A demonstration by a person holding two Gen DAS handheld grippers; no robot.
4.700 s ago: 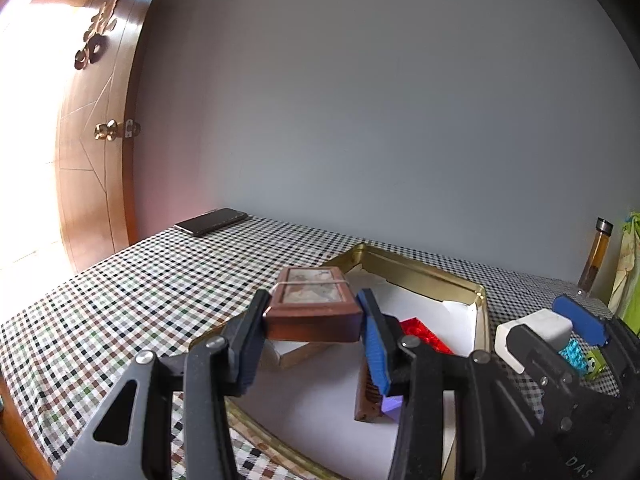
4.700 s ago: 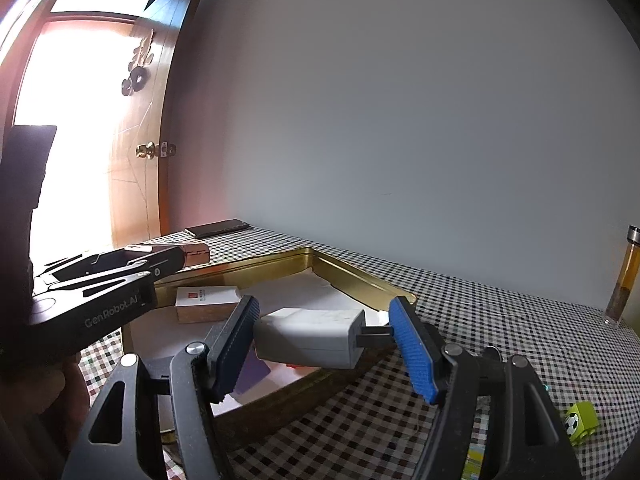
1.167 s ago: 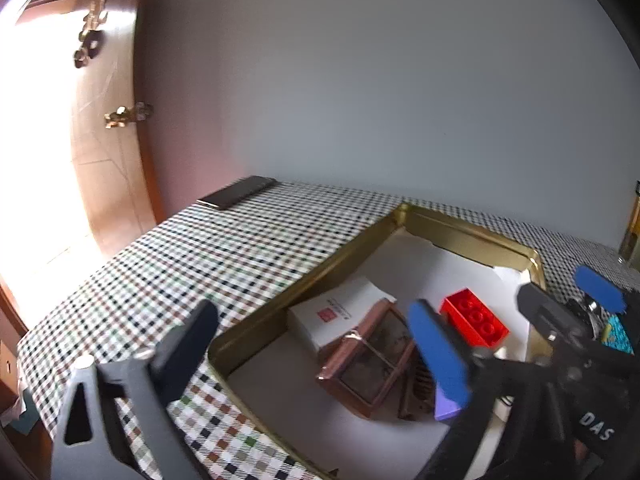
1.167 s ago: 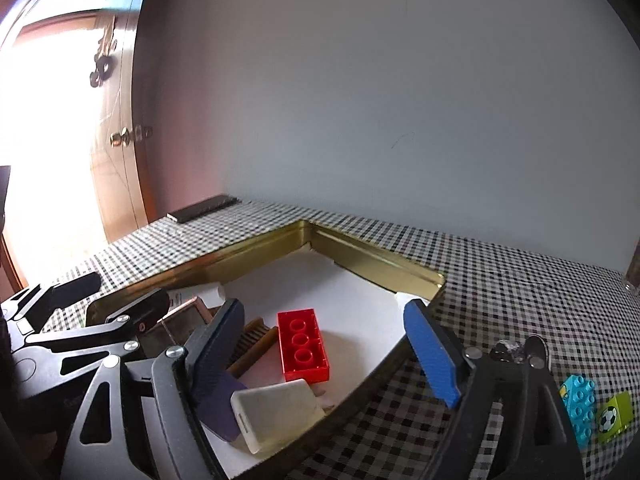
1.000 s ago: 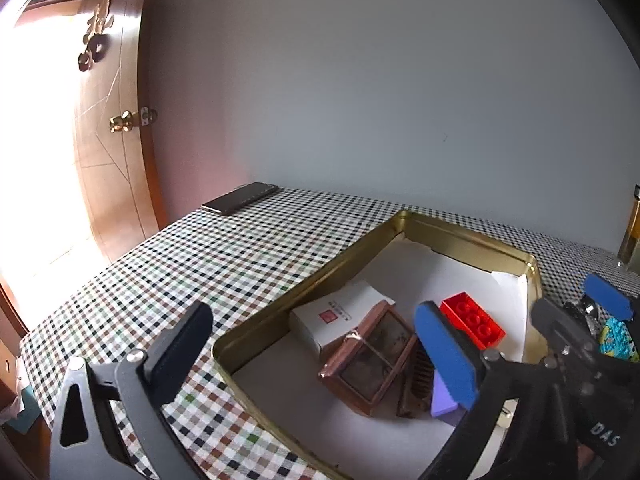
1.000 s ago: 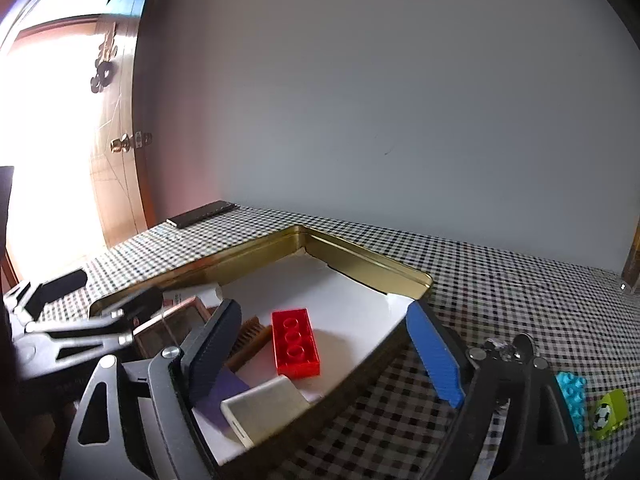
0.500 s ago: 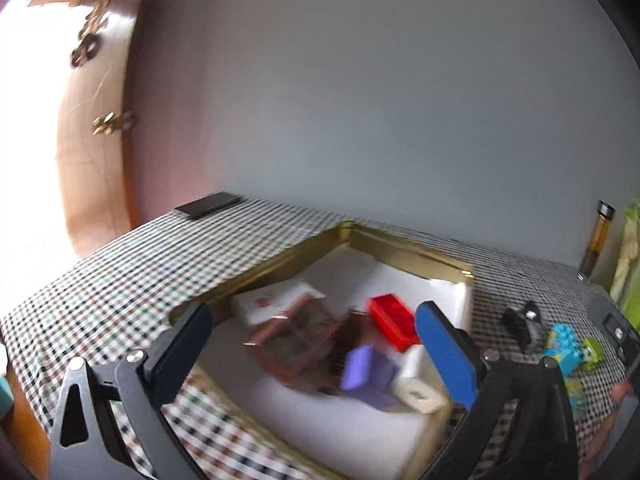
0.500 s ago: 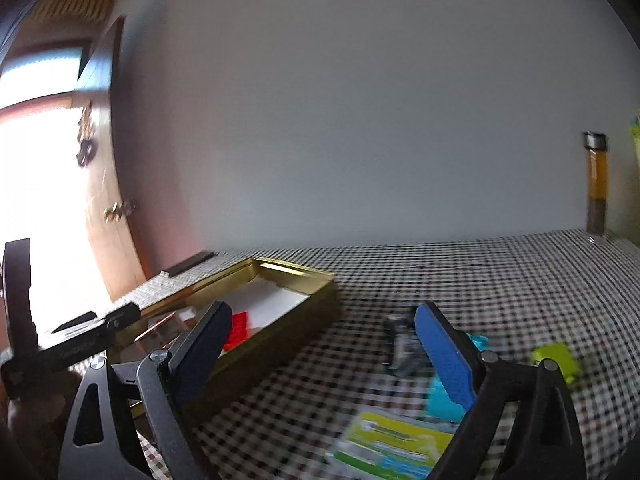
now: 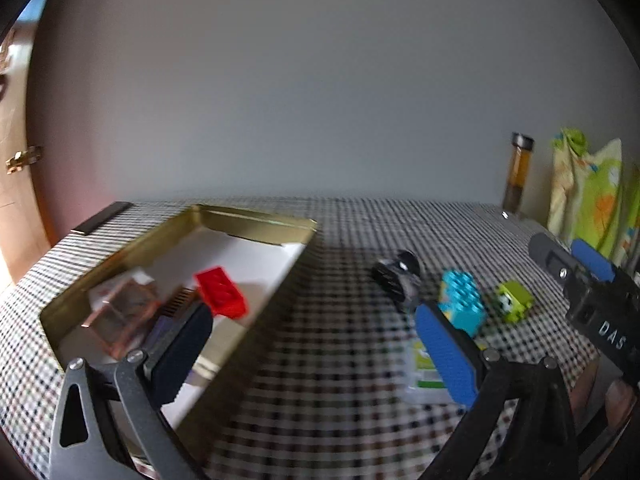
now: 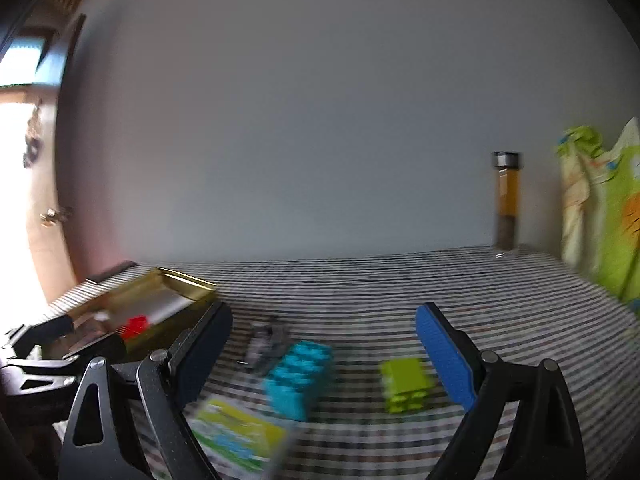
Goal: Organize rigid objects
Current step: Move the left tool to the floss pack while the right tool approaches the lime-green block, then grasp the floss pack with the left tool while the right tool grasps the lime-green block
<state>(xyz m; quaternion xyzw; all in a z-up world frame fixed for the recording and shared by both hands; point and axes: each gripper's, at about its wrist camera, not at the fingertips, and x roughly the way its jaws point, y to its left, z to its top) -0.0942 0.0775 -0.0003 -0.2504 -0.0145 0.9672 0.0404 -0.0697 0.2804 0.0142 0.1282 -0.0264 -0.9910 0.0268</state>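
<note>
Facing the loose pieces on the checked surface (image 10: 400,292), the right gripper (image 10: 320,356) held its fingers wide and empty; the turquoise brick (image 10: 298,376) lay just ahead between them, its long axis running away from the camera, the green block (image 10: 406,384) beside it. The left gripper (image 9: 312,344), likewise wide and empty, stood farther off. Only the left wrist view showed the gold tray (image 9: 256,220) holding the red brick (image 9: 220,292).

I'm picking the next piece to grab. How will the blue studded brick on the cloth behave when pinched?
The blue brick looks like hard moulded plastic, so probably stiff and light. Its flat sides should suit the pads, though smooth plastic may slip. It looks blocky, so it is unlikely to roll.
</note>
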